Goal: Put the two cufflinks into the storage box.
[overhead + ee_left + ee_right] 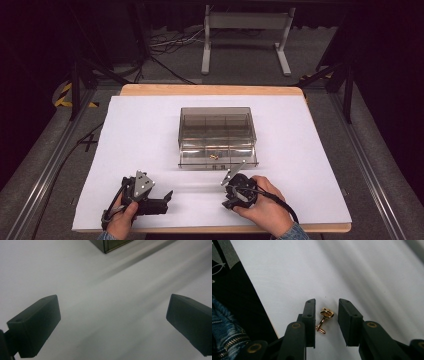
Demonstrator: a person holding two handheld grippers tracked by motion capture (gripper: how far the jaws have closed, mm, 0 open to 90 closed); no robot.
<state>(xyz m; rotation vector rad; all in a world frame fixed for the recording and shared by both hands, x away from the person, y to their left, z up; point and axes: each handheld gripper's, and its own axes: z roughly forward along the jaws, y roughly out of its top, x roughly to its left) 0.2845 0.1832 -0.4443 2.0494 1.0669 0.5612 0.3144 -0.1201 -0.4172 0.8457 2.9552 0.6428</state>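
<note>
Starting at our left, we see the left gripper (169,194) resting on the white sheet (150,130), jaws spread wide with nothing between them. Ahead of both tools stands the smoky clear box (217,136). Our right gripper (325,322) has its jaws parted around a gold knot cufflink (325,319) lying on the sheet, its post end touching one jaw
</note>
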